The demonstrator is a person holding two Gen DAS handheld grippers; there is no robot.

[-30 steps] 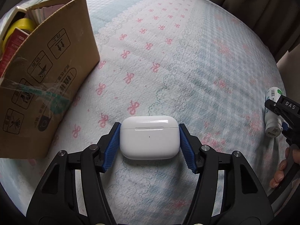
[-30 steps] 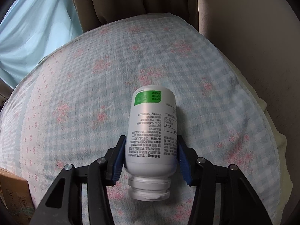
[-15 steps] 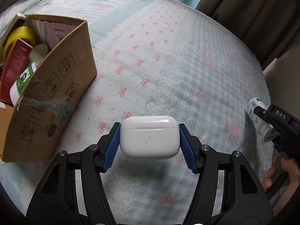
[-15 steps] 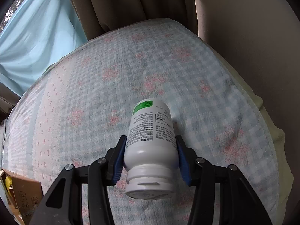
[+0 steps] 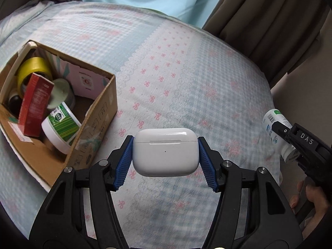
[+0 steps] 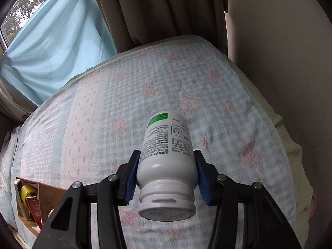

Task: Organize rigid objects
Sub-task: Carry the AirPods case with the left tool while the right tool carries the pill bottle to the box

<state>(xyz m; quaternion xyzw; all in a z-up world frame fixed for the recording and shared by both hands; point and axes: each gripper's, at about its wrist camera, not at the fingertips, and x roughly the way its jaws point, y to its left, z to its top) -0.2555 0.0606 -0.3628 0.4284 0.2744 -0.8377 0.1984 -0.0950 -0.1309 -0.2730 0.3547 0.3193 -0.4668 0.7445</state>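
My left gripper [image 5: 165, 161] is shut on a white earbud case [image 5: 165, 152], held in the air above the bed. Its blue pads press both short sides of the case. My right gripper [image 6: 167, 175] is shut on a white pill bottle [image 6: 166, 155] with a green label, cap end toward the camera. In the left wrist view that bottle [image 5: 275, 124] and the right gripper [image 5: 282, 131] appear at the far right. An open cardboard box [image 5: 101, 112] sits on the bed to the left, below the earbud case.
The box holds a yellow tape roll [image 5: 33, 70], a red carton [image 5: 35, 105], a white and green bottle [image 5: 61, 124] and other items. A blue and pink quilt [image 5: 186, 83] covers the bed. Brown curtains [image 6: 157, 10] and a light blue curtain [image 6: 54, 45] hang behind. A hand [image 5: 311, 199] holds the right gripper.
Both grippers have risen off the bed with their objects still gripped. The bed looks farther away, and the inside of the box has come into view.
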